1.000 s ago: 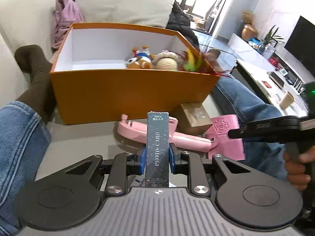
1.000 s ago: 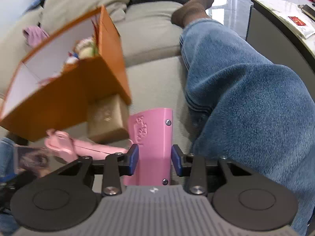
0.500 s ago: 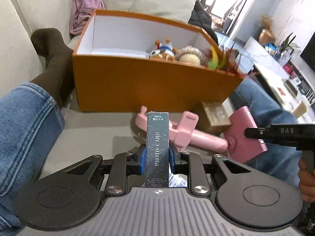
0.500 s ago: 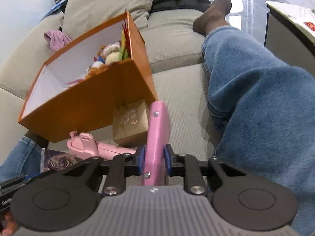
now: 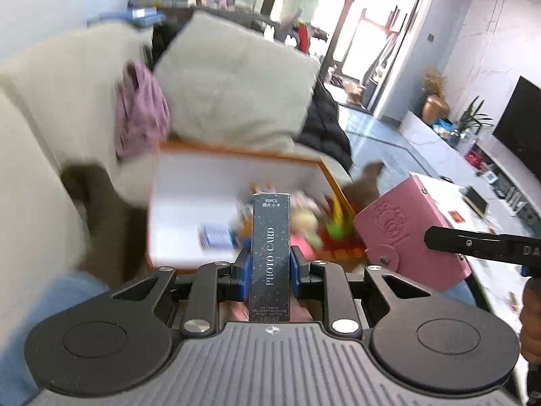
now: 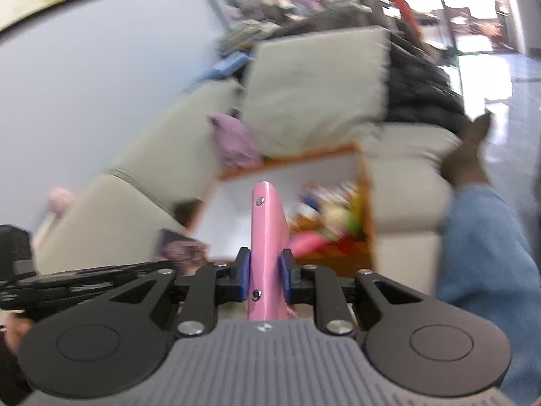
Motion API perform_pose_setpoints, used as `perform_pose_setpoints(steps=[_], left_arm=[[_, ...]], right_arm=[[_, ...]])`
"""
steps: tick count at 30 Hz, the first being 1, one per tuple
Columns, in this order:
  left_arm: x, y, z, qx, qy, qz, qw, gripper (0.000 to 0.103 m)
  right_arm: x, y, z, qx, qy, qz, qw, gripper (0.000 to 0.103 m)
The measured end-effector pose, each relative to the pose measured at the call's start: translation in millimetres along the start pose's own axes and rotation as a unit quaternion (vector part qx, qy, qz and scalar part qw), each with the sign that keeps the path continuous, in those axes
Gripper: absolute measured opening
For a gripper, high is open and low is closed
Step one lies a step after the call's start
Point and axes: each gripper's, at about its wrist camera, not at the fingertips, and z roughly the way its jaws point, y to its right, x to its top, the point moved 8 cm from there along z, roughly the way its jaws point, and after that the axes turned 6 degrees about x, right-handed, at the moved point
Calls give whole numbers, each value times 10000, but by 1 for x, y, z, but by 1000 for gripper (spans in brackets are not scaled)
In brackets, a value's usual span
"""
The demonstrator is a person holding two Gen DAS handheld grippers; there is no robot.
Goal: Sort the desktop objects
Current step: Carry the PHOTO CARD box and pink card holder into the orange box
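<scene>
Matt pink leather-look card holder [image 5: 410, 233]

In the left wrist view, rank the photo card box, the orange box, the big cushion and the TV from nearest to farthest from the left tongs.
1. photo card box: clamped upright in the left tongs.
2. orange box: just ahead, open, toys inside.
3. big cushion: behind the orange box, on the sofa.
4. TV: far right, across the room.
</scene>
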Motion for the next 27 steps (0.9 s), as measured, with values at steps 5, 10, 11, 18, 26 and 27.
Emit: perform_pose_setpoints(steps=[5,10,11,18,26,27], left_arm=[[42,-18,45,391,-126,46,9991,26],[51,-38,116,793,-611,251,9947,26],[50,-41,129,826,-717,289,9936,26],[47,-60,196,1474,-1129,863,9788,26],[41,-59,229,2119,-1190,1563,9573,26],[40,-58,231,2177,-1190,1652,9545,26]], right_arm=[[30,-6,69,278,-133,121,9995,20],[30,20,153,243,-659,529,9961,19],[28,27,168,233,-760,612,9950,19],[26,65,236,266,-1167,1092,9868,20],[26,79,271,234,-1371,1208,9829,20],[25,79,274,199,-1402,1172,9830,20]])
